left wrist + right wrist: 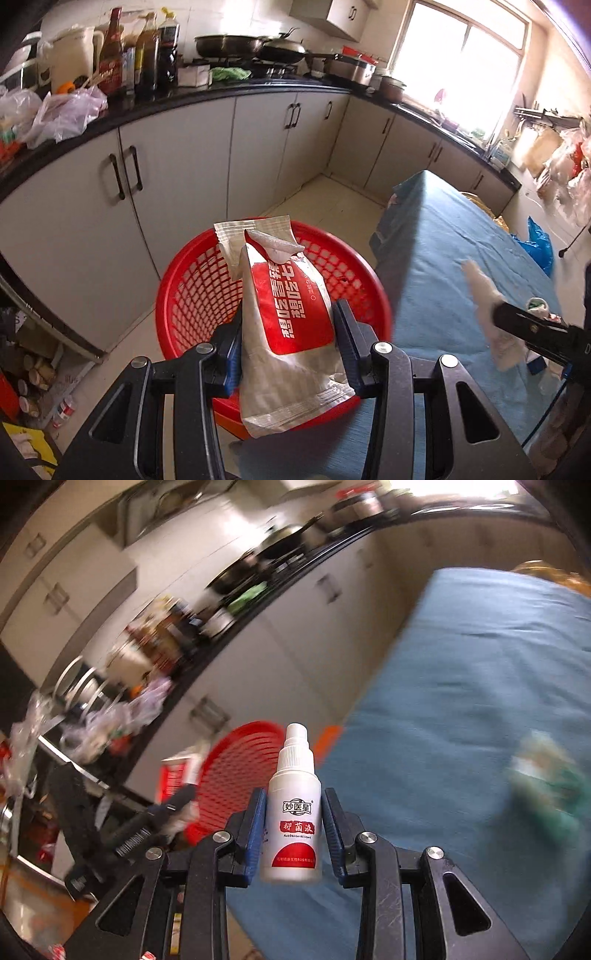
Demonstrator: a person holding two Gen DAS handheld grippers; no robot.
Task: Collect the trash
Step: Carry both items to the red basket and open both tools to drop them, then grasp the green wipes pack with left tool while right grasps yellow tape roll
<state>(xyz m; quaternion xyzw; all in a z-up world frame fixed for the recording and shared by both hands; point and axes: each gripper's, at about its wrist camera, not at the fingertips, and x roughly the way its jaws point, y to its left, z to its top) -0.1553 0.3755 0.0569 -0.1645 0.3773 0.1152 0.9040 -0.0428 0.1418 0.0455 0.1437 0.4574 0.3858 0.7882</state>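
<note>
My left gripper is shut on a silver and red snack bag, held upright over a red mesh basket that stands on the floor beside the table. My right gripper is shut on a small white spray bottle with a red label, its nozzle pointing away from me. In the right wrist view the bottle hangs over the blue table cover, with the red basket ahead to the left and the left gripper blurred at lower left. The right gripper's finger enters the left wrist view from the right.
A blue cloth covers the table; crumpled white paper and other small scraps lie on it. Grey floor cabinets under a black counter crowded with bottles, pans and plastic bags run along the left and far side. Cans and clutter sit on the floor at lower left.
</note>
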